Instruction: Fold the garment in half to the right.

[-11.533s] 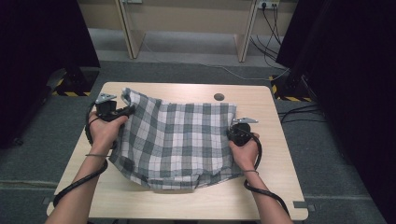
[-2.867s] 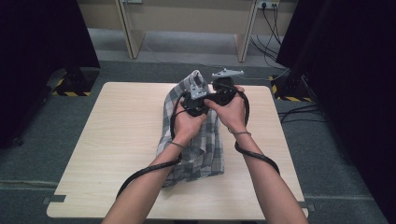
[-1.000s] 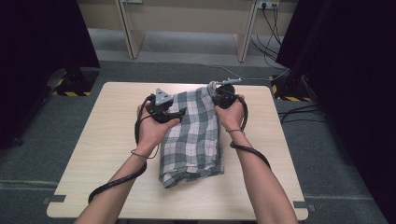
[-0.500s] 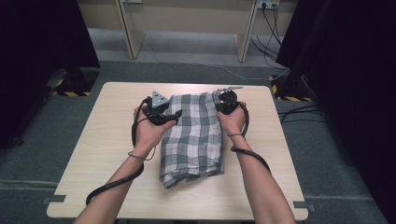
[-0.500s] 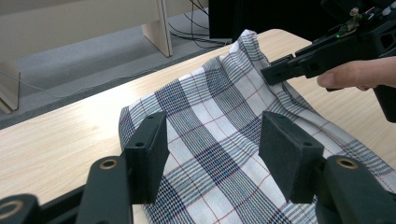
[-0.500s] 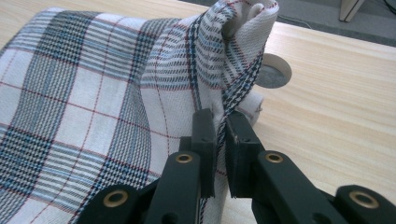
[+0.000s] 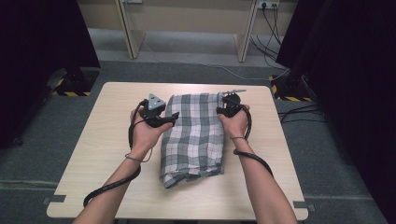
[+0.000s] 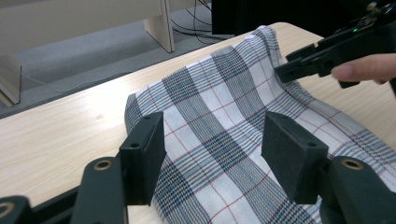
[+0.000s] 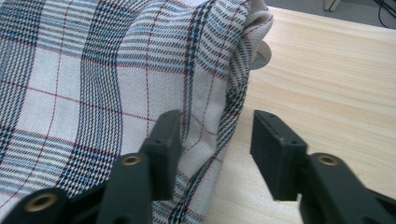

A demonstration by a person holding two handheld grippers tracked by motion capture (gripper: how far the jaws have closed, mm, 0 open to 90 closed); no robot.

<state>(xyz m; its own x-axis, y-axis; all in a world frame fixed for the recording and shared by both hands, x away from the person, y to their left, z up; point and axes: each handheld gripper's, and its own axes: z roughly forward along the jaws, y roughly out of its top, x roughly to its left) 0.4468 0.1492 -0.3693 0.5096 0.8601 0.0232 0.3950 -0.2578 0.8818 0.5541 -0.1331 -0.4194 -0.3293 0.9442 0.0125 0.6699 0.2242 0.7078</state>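
Even overhead light falls on the counter [image 7: 93, 140] in the high view; the left and right margins of the frame fall to near black. Shadows are soft and short. No glare. Both gripper views are bright and slightly soft, with the nearest fingers [image 8: 142, 156] mildly blurred.

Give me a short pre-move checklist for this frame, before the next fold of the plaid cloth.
1. Right hand-held gripper released: ok, jaws just opened, cloth edge loose between them.
2. Left hand-held gripper open: ok, over the cloth, pads not pressing.
3. Plaid cloth folded in a long strip: ok.
4. Cloth fully on table: ok.
5. Near end tidy: not ok, ragged.
6. Layers aligned underneath: cannot tell.
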